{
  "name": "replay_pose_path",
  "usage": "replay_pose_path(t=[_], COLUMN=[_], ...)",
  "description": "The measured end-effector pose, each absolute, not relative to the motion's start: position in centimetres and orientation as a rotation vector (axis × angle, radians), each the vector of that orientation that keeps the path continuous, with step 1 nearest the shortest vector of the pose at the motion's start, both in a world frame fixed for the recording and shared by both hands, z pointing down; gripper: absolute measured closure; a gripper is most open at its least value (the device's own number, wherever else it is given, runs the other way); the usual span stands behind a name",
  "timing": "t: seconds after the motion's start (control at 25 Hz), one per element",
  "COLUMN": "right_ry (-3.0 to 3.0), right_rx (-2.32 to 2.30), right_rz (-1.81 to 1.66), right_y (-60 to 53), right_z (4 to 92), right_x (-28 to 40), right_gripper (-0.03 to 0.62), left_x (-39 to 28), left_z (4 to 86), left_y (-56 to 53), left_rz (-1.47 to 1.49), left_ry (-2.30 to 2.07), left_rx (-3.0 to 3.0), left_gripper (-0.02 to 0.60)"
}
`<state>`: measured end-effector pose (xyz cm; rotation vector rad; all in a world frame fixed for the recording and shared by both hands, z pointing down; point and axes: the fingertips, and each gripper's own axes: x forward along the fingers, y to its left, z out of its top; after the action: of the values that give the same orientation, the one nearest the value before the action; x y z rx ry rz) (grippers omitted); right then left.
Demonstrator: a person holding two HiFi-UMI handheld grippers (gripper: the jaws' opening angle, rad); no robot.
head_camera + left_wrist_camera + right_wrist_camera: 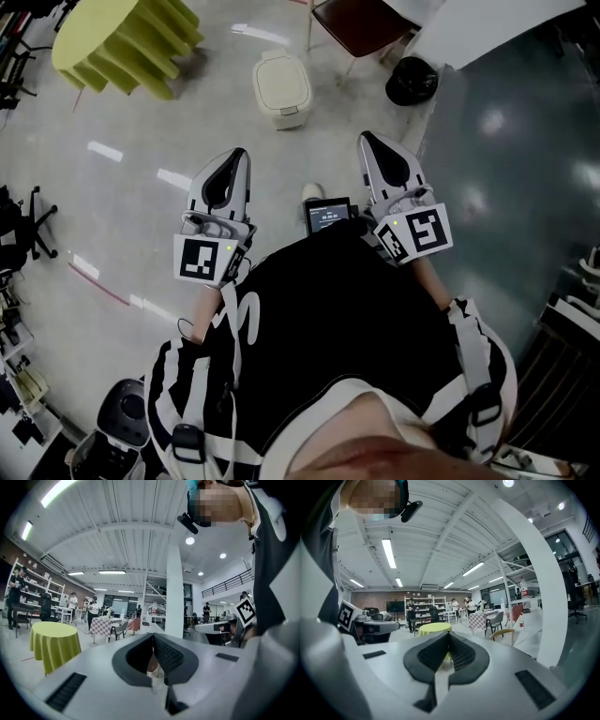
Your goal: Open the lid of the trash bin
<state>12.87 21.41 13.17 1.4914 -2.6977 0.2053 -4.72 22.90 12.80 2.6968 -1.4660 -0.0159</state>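
Note:
The cream trash bin (281,89) stands on the pale floor ahead of me with its lid down. It shows only in the head view. Both grippers are held up at chest height and point forward, well short of the bin and above it. The left gripper (241,155) is shut, its dark jaws meeting at the tip (153,635) with nothing between them. The right gripper (367,140) is also shut and holds nothing (449,634). Both gripper views look level across the room, over the bin.
A round table with a yellow-green cloth (122,42) stands at the far left. A chair (361,23) and a black round container (412,80) are to the right of the bin. A white column (174,597) rises ahead. People stand far back.

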Motion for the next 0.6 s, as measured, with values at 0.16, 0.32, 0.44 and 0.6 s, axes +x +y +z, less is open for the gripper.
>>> replay_pose_path(t=[0.16,0.32,0.44,0.6], right_ry=[-2.671,-2.647,-2.645,-2.646], right_rx=[1.435,1.393,1.378,1.36], right_rz=[0.222,0.229,0.247,0.273], right_y=[18.3,15.8,14.2,12.2], right_z=[13.8,14.6,15.0,15.6], right_x=[13.2,14.0,14.4,14.9], right_gripper=[0.585,0.585,0.585,0.585], left_x=[-4.3,-3.6,-3.1,-2.3], left_z=[12.5,12.8,13.1,13.5], left_y=[20.1,17.9,16.3,14.5], left_rz=[-0.028,-0.012,0.006,0.014], left_ry=[-1.481,-1.486,-1.487,-1.485], left_rx=[2.68,2.676,2.669,2.667], left_gripper=[0.573,0.574,0.574,0.574])
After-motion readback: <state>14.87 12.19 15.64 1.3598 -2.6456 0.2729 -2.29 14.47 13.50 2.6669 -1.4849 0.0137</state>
